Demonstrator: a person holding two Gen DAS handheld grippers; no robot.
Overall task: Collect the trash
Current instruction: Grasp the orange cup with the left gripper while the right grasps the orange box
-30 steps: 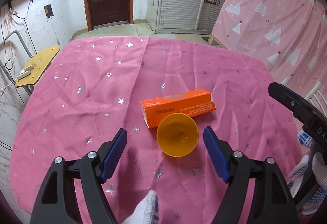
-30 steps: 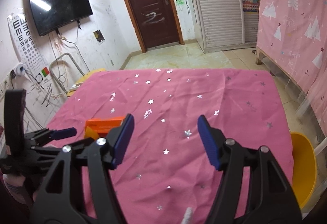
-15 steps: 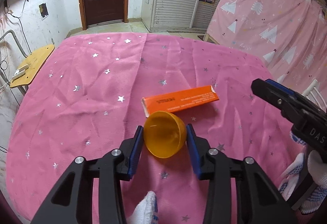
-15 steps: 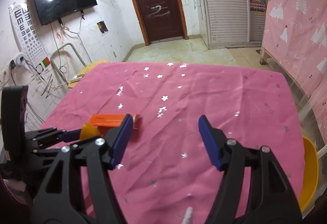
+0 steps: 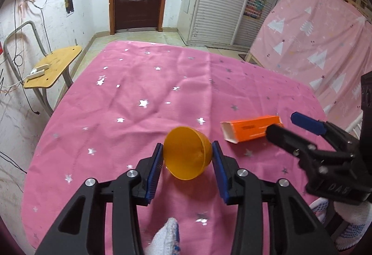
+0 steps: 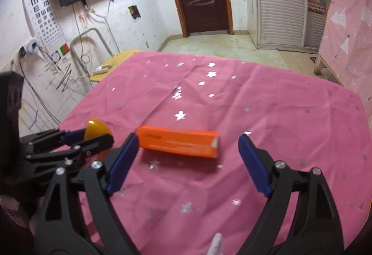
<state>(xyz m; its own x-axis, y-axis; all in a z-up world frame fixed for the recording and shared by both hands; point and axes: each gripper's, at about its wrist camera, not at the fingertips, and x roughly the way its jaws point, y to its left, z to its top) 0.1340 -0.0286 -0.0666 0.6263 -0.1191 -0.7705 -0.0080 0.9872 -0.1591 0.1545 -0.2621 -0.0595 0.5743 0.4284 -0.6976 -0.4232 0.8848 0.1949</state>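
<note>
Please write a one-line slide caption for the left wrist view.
Left claw shut on the orange cup; right claw, open, nears the orange box.

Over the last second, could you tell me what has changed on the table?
The left tool closed on the yellow bowl and lifted it off the cloth. The right tool, open, moved in toward the orange box, which now lies between its fingers. The box remains lying on the pink tablecloth.
</note>
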